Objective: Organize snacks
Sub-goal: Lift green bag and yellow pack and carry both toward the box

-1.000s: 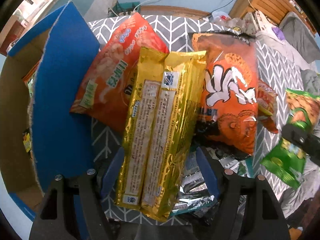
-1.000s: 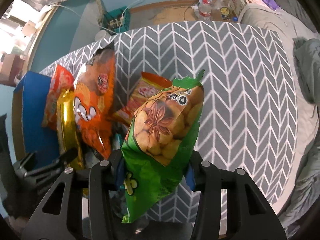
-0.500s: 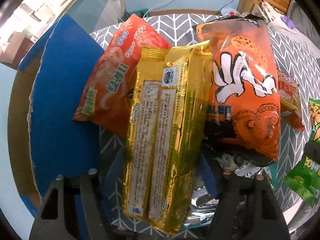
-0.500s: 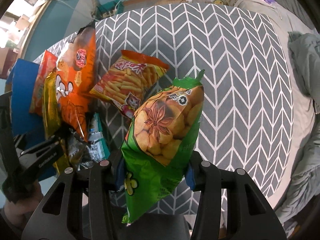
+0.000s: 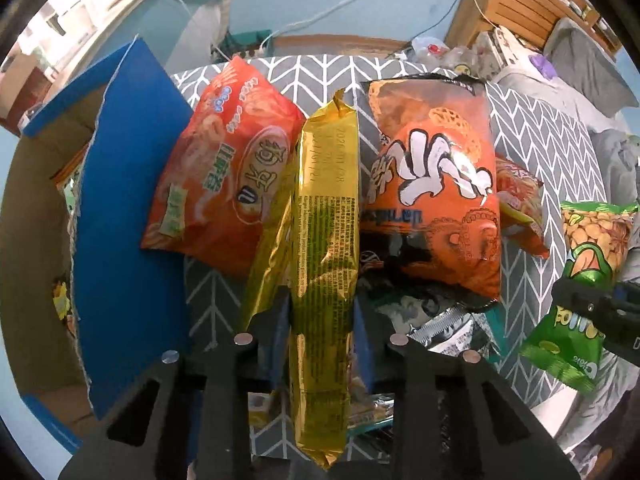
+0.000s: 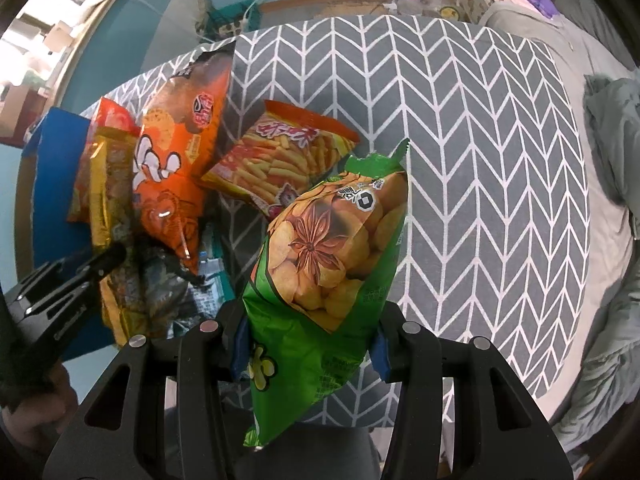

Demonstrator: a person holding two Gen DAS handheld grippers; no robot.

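Left gripper: jaws closing, pads pressing both sides of the gold packet
Gold packet: standing on edge between the blue pads, above the snack pile
Right gripper: clamping the green bag, holding it above the chevron cloth
Snack pile: orange bag and red-orange bag lying on the cloth, flanking the packet
Blue box flap: standing left of the pile

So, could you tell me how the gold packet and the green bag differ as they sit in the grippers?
The gold packet is long, narrow and foil-shiny; the green bag is wider, puffier and printed with chips. The left gripper is closing on the gold packet; the right gripper holds the green bag. Both are pinched near one end.
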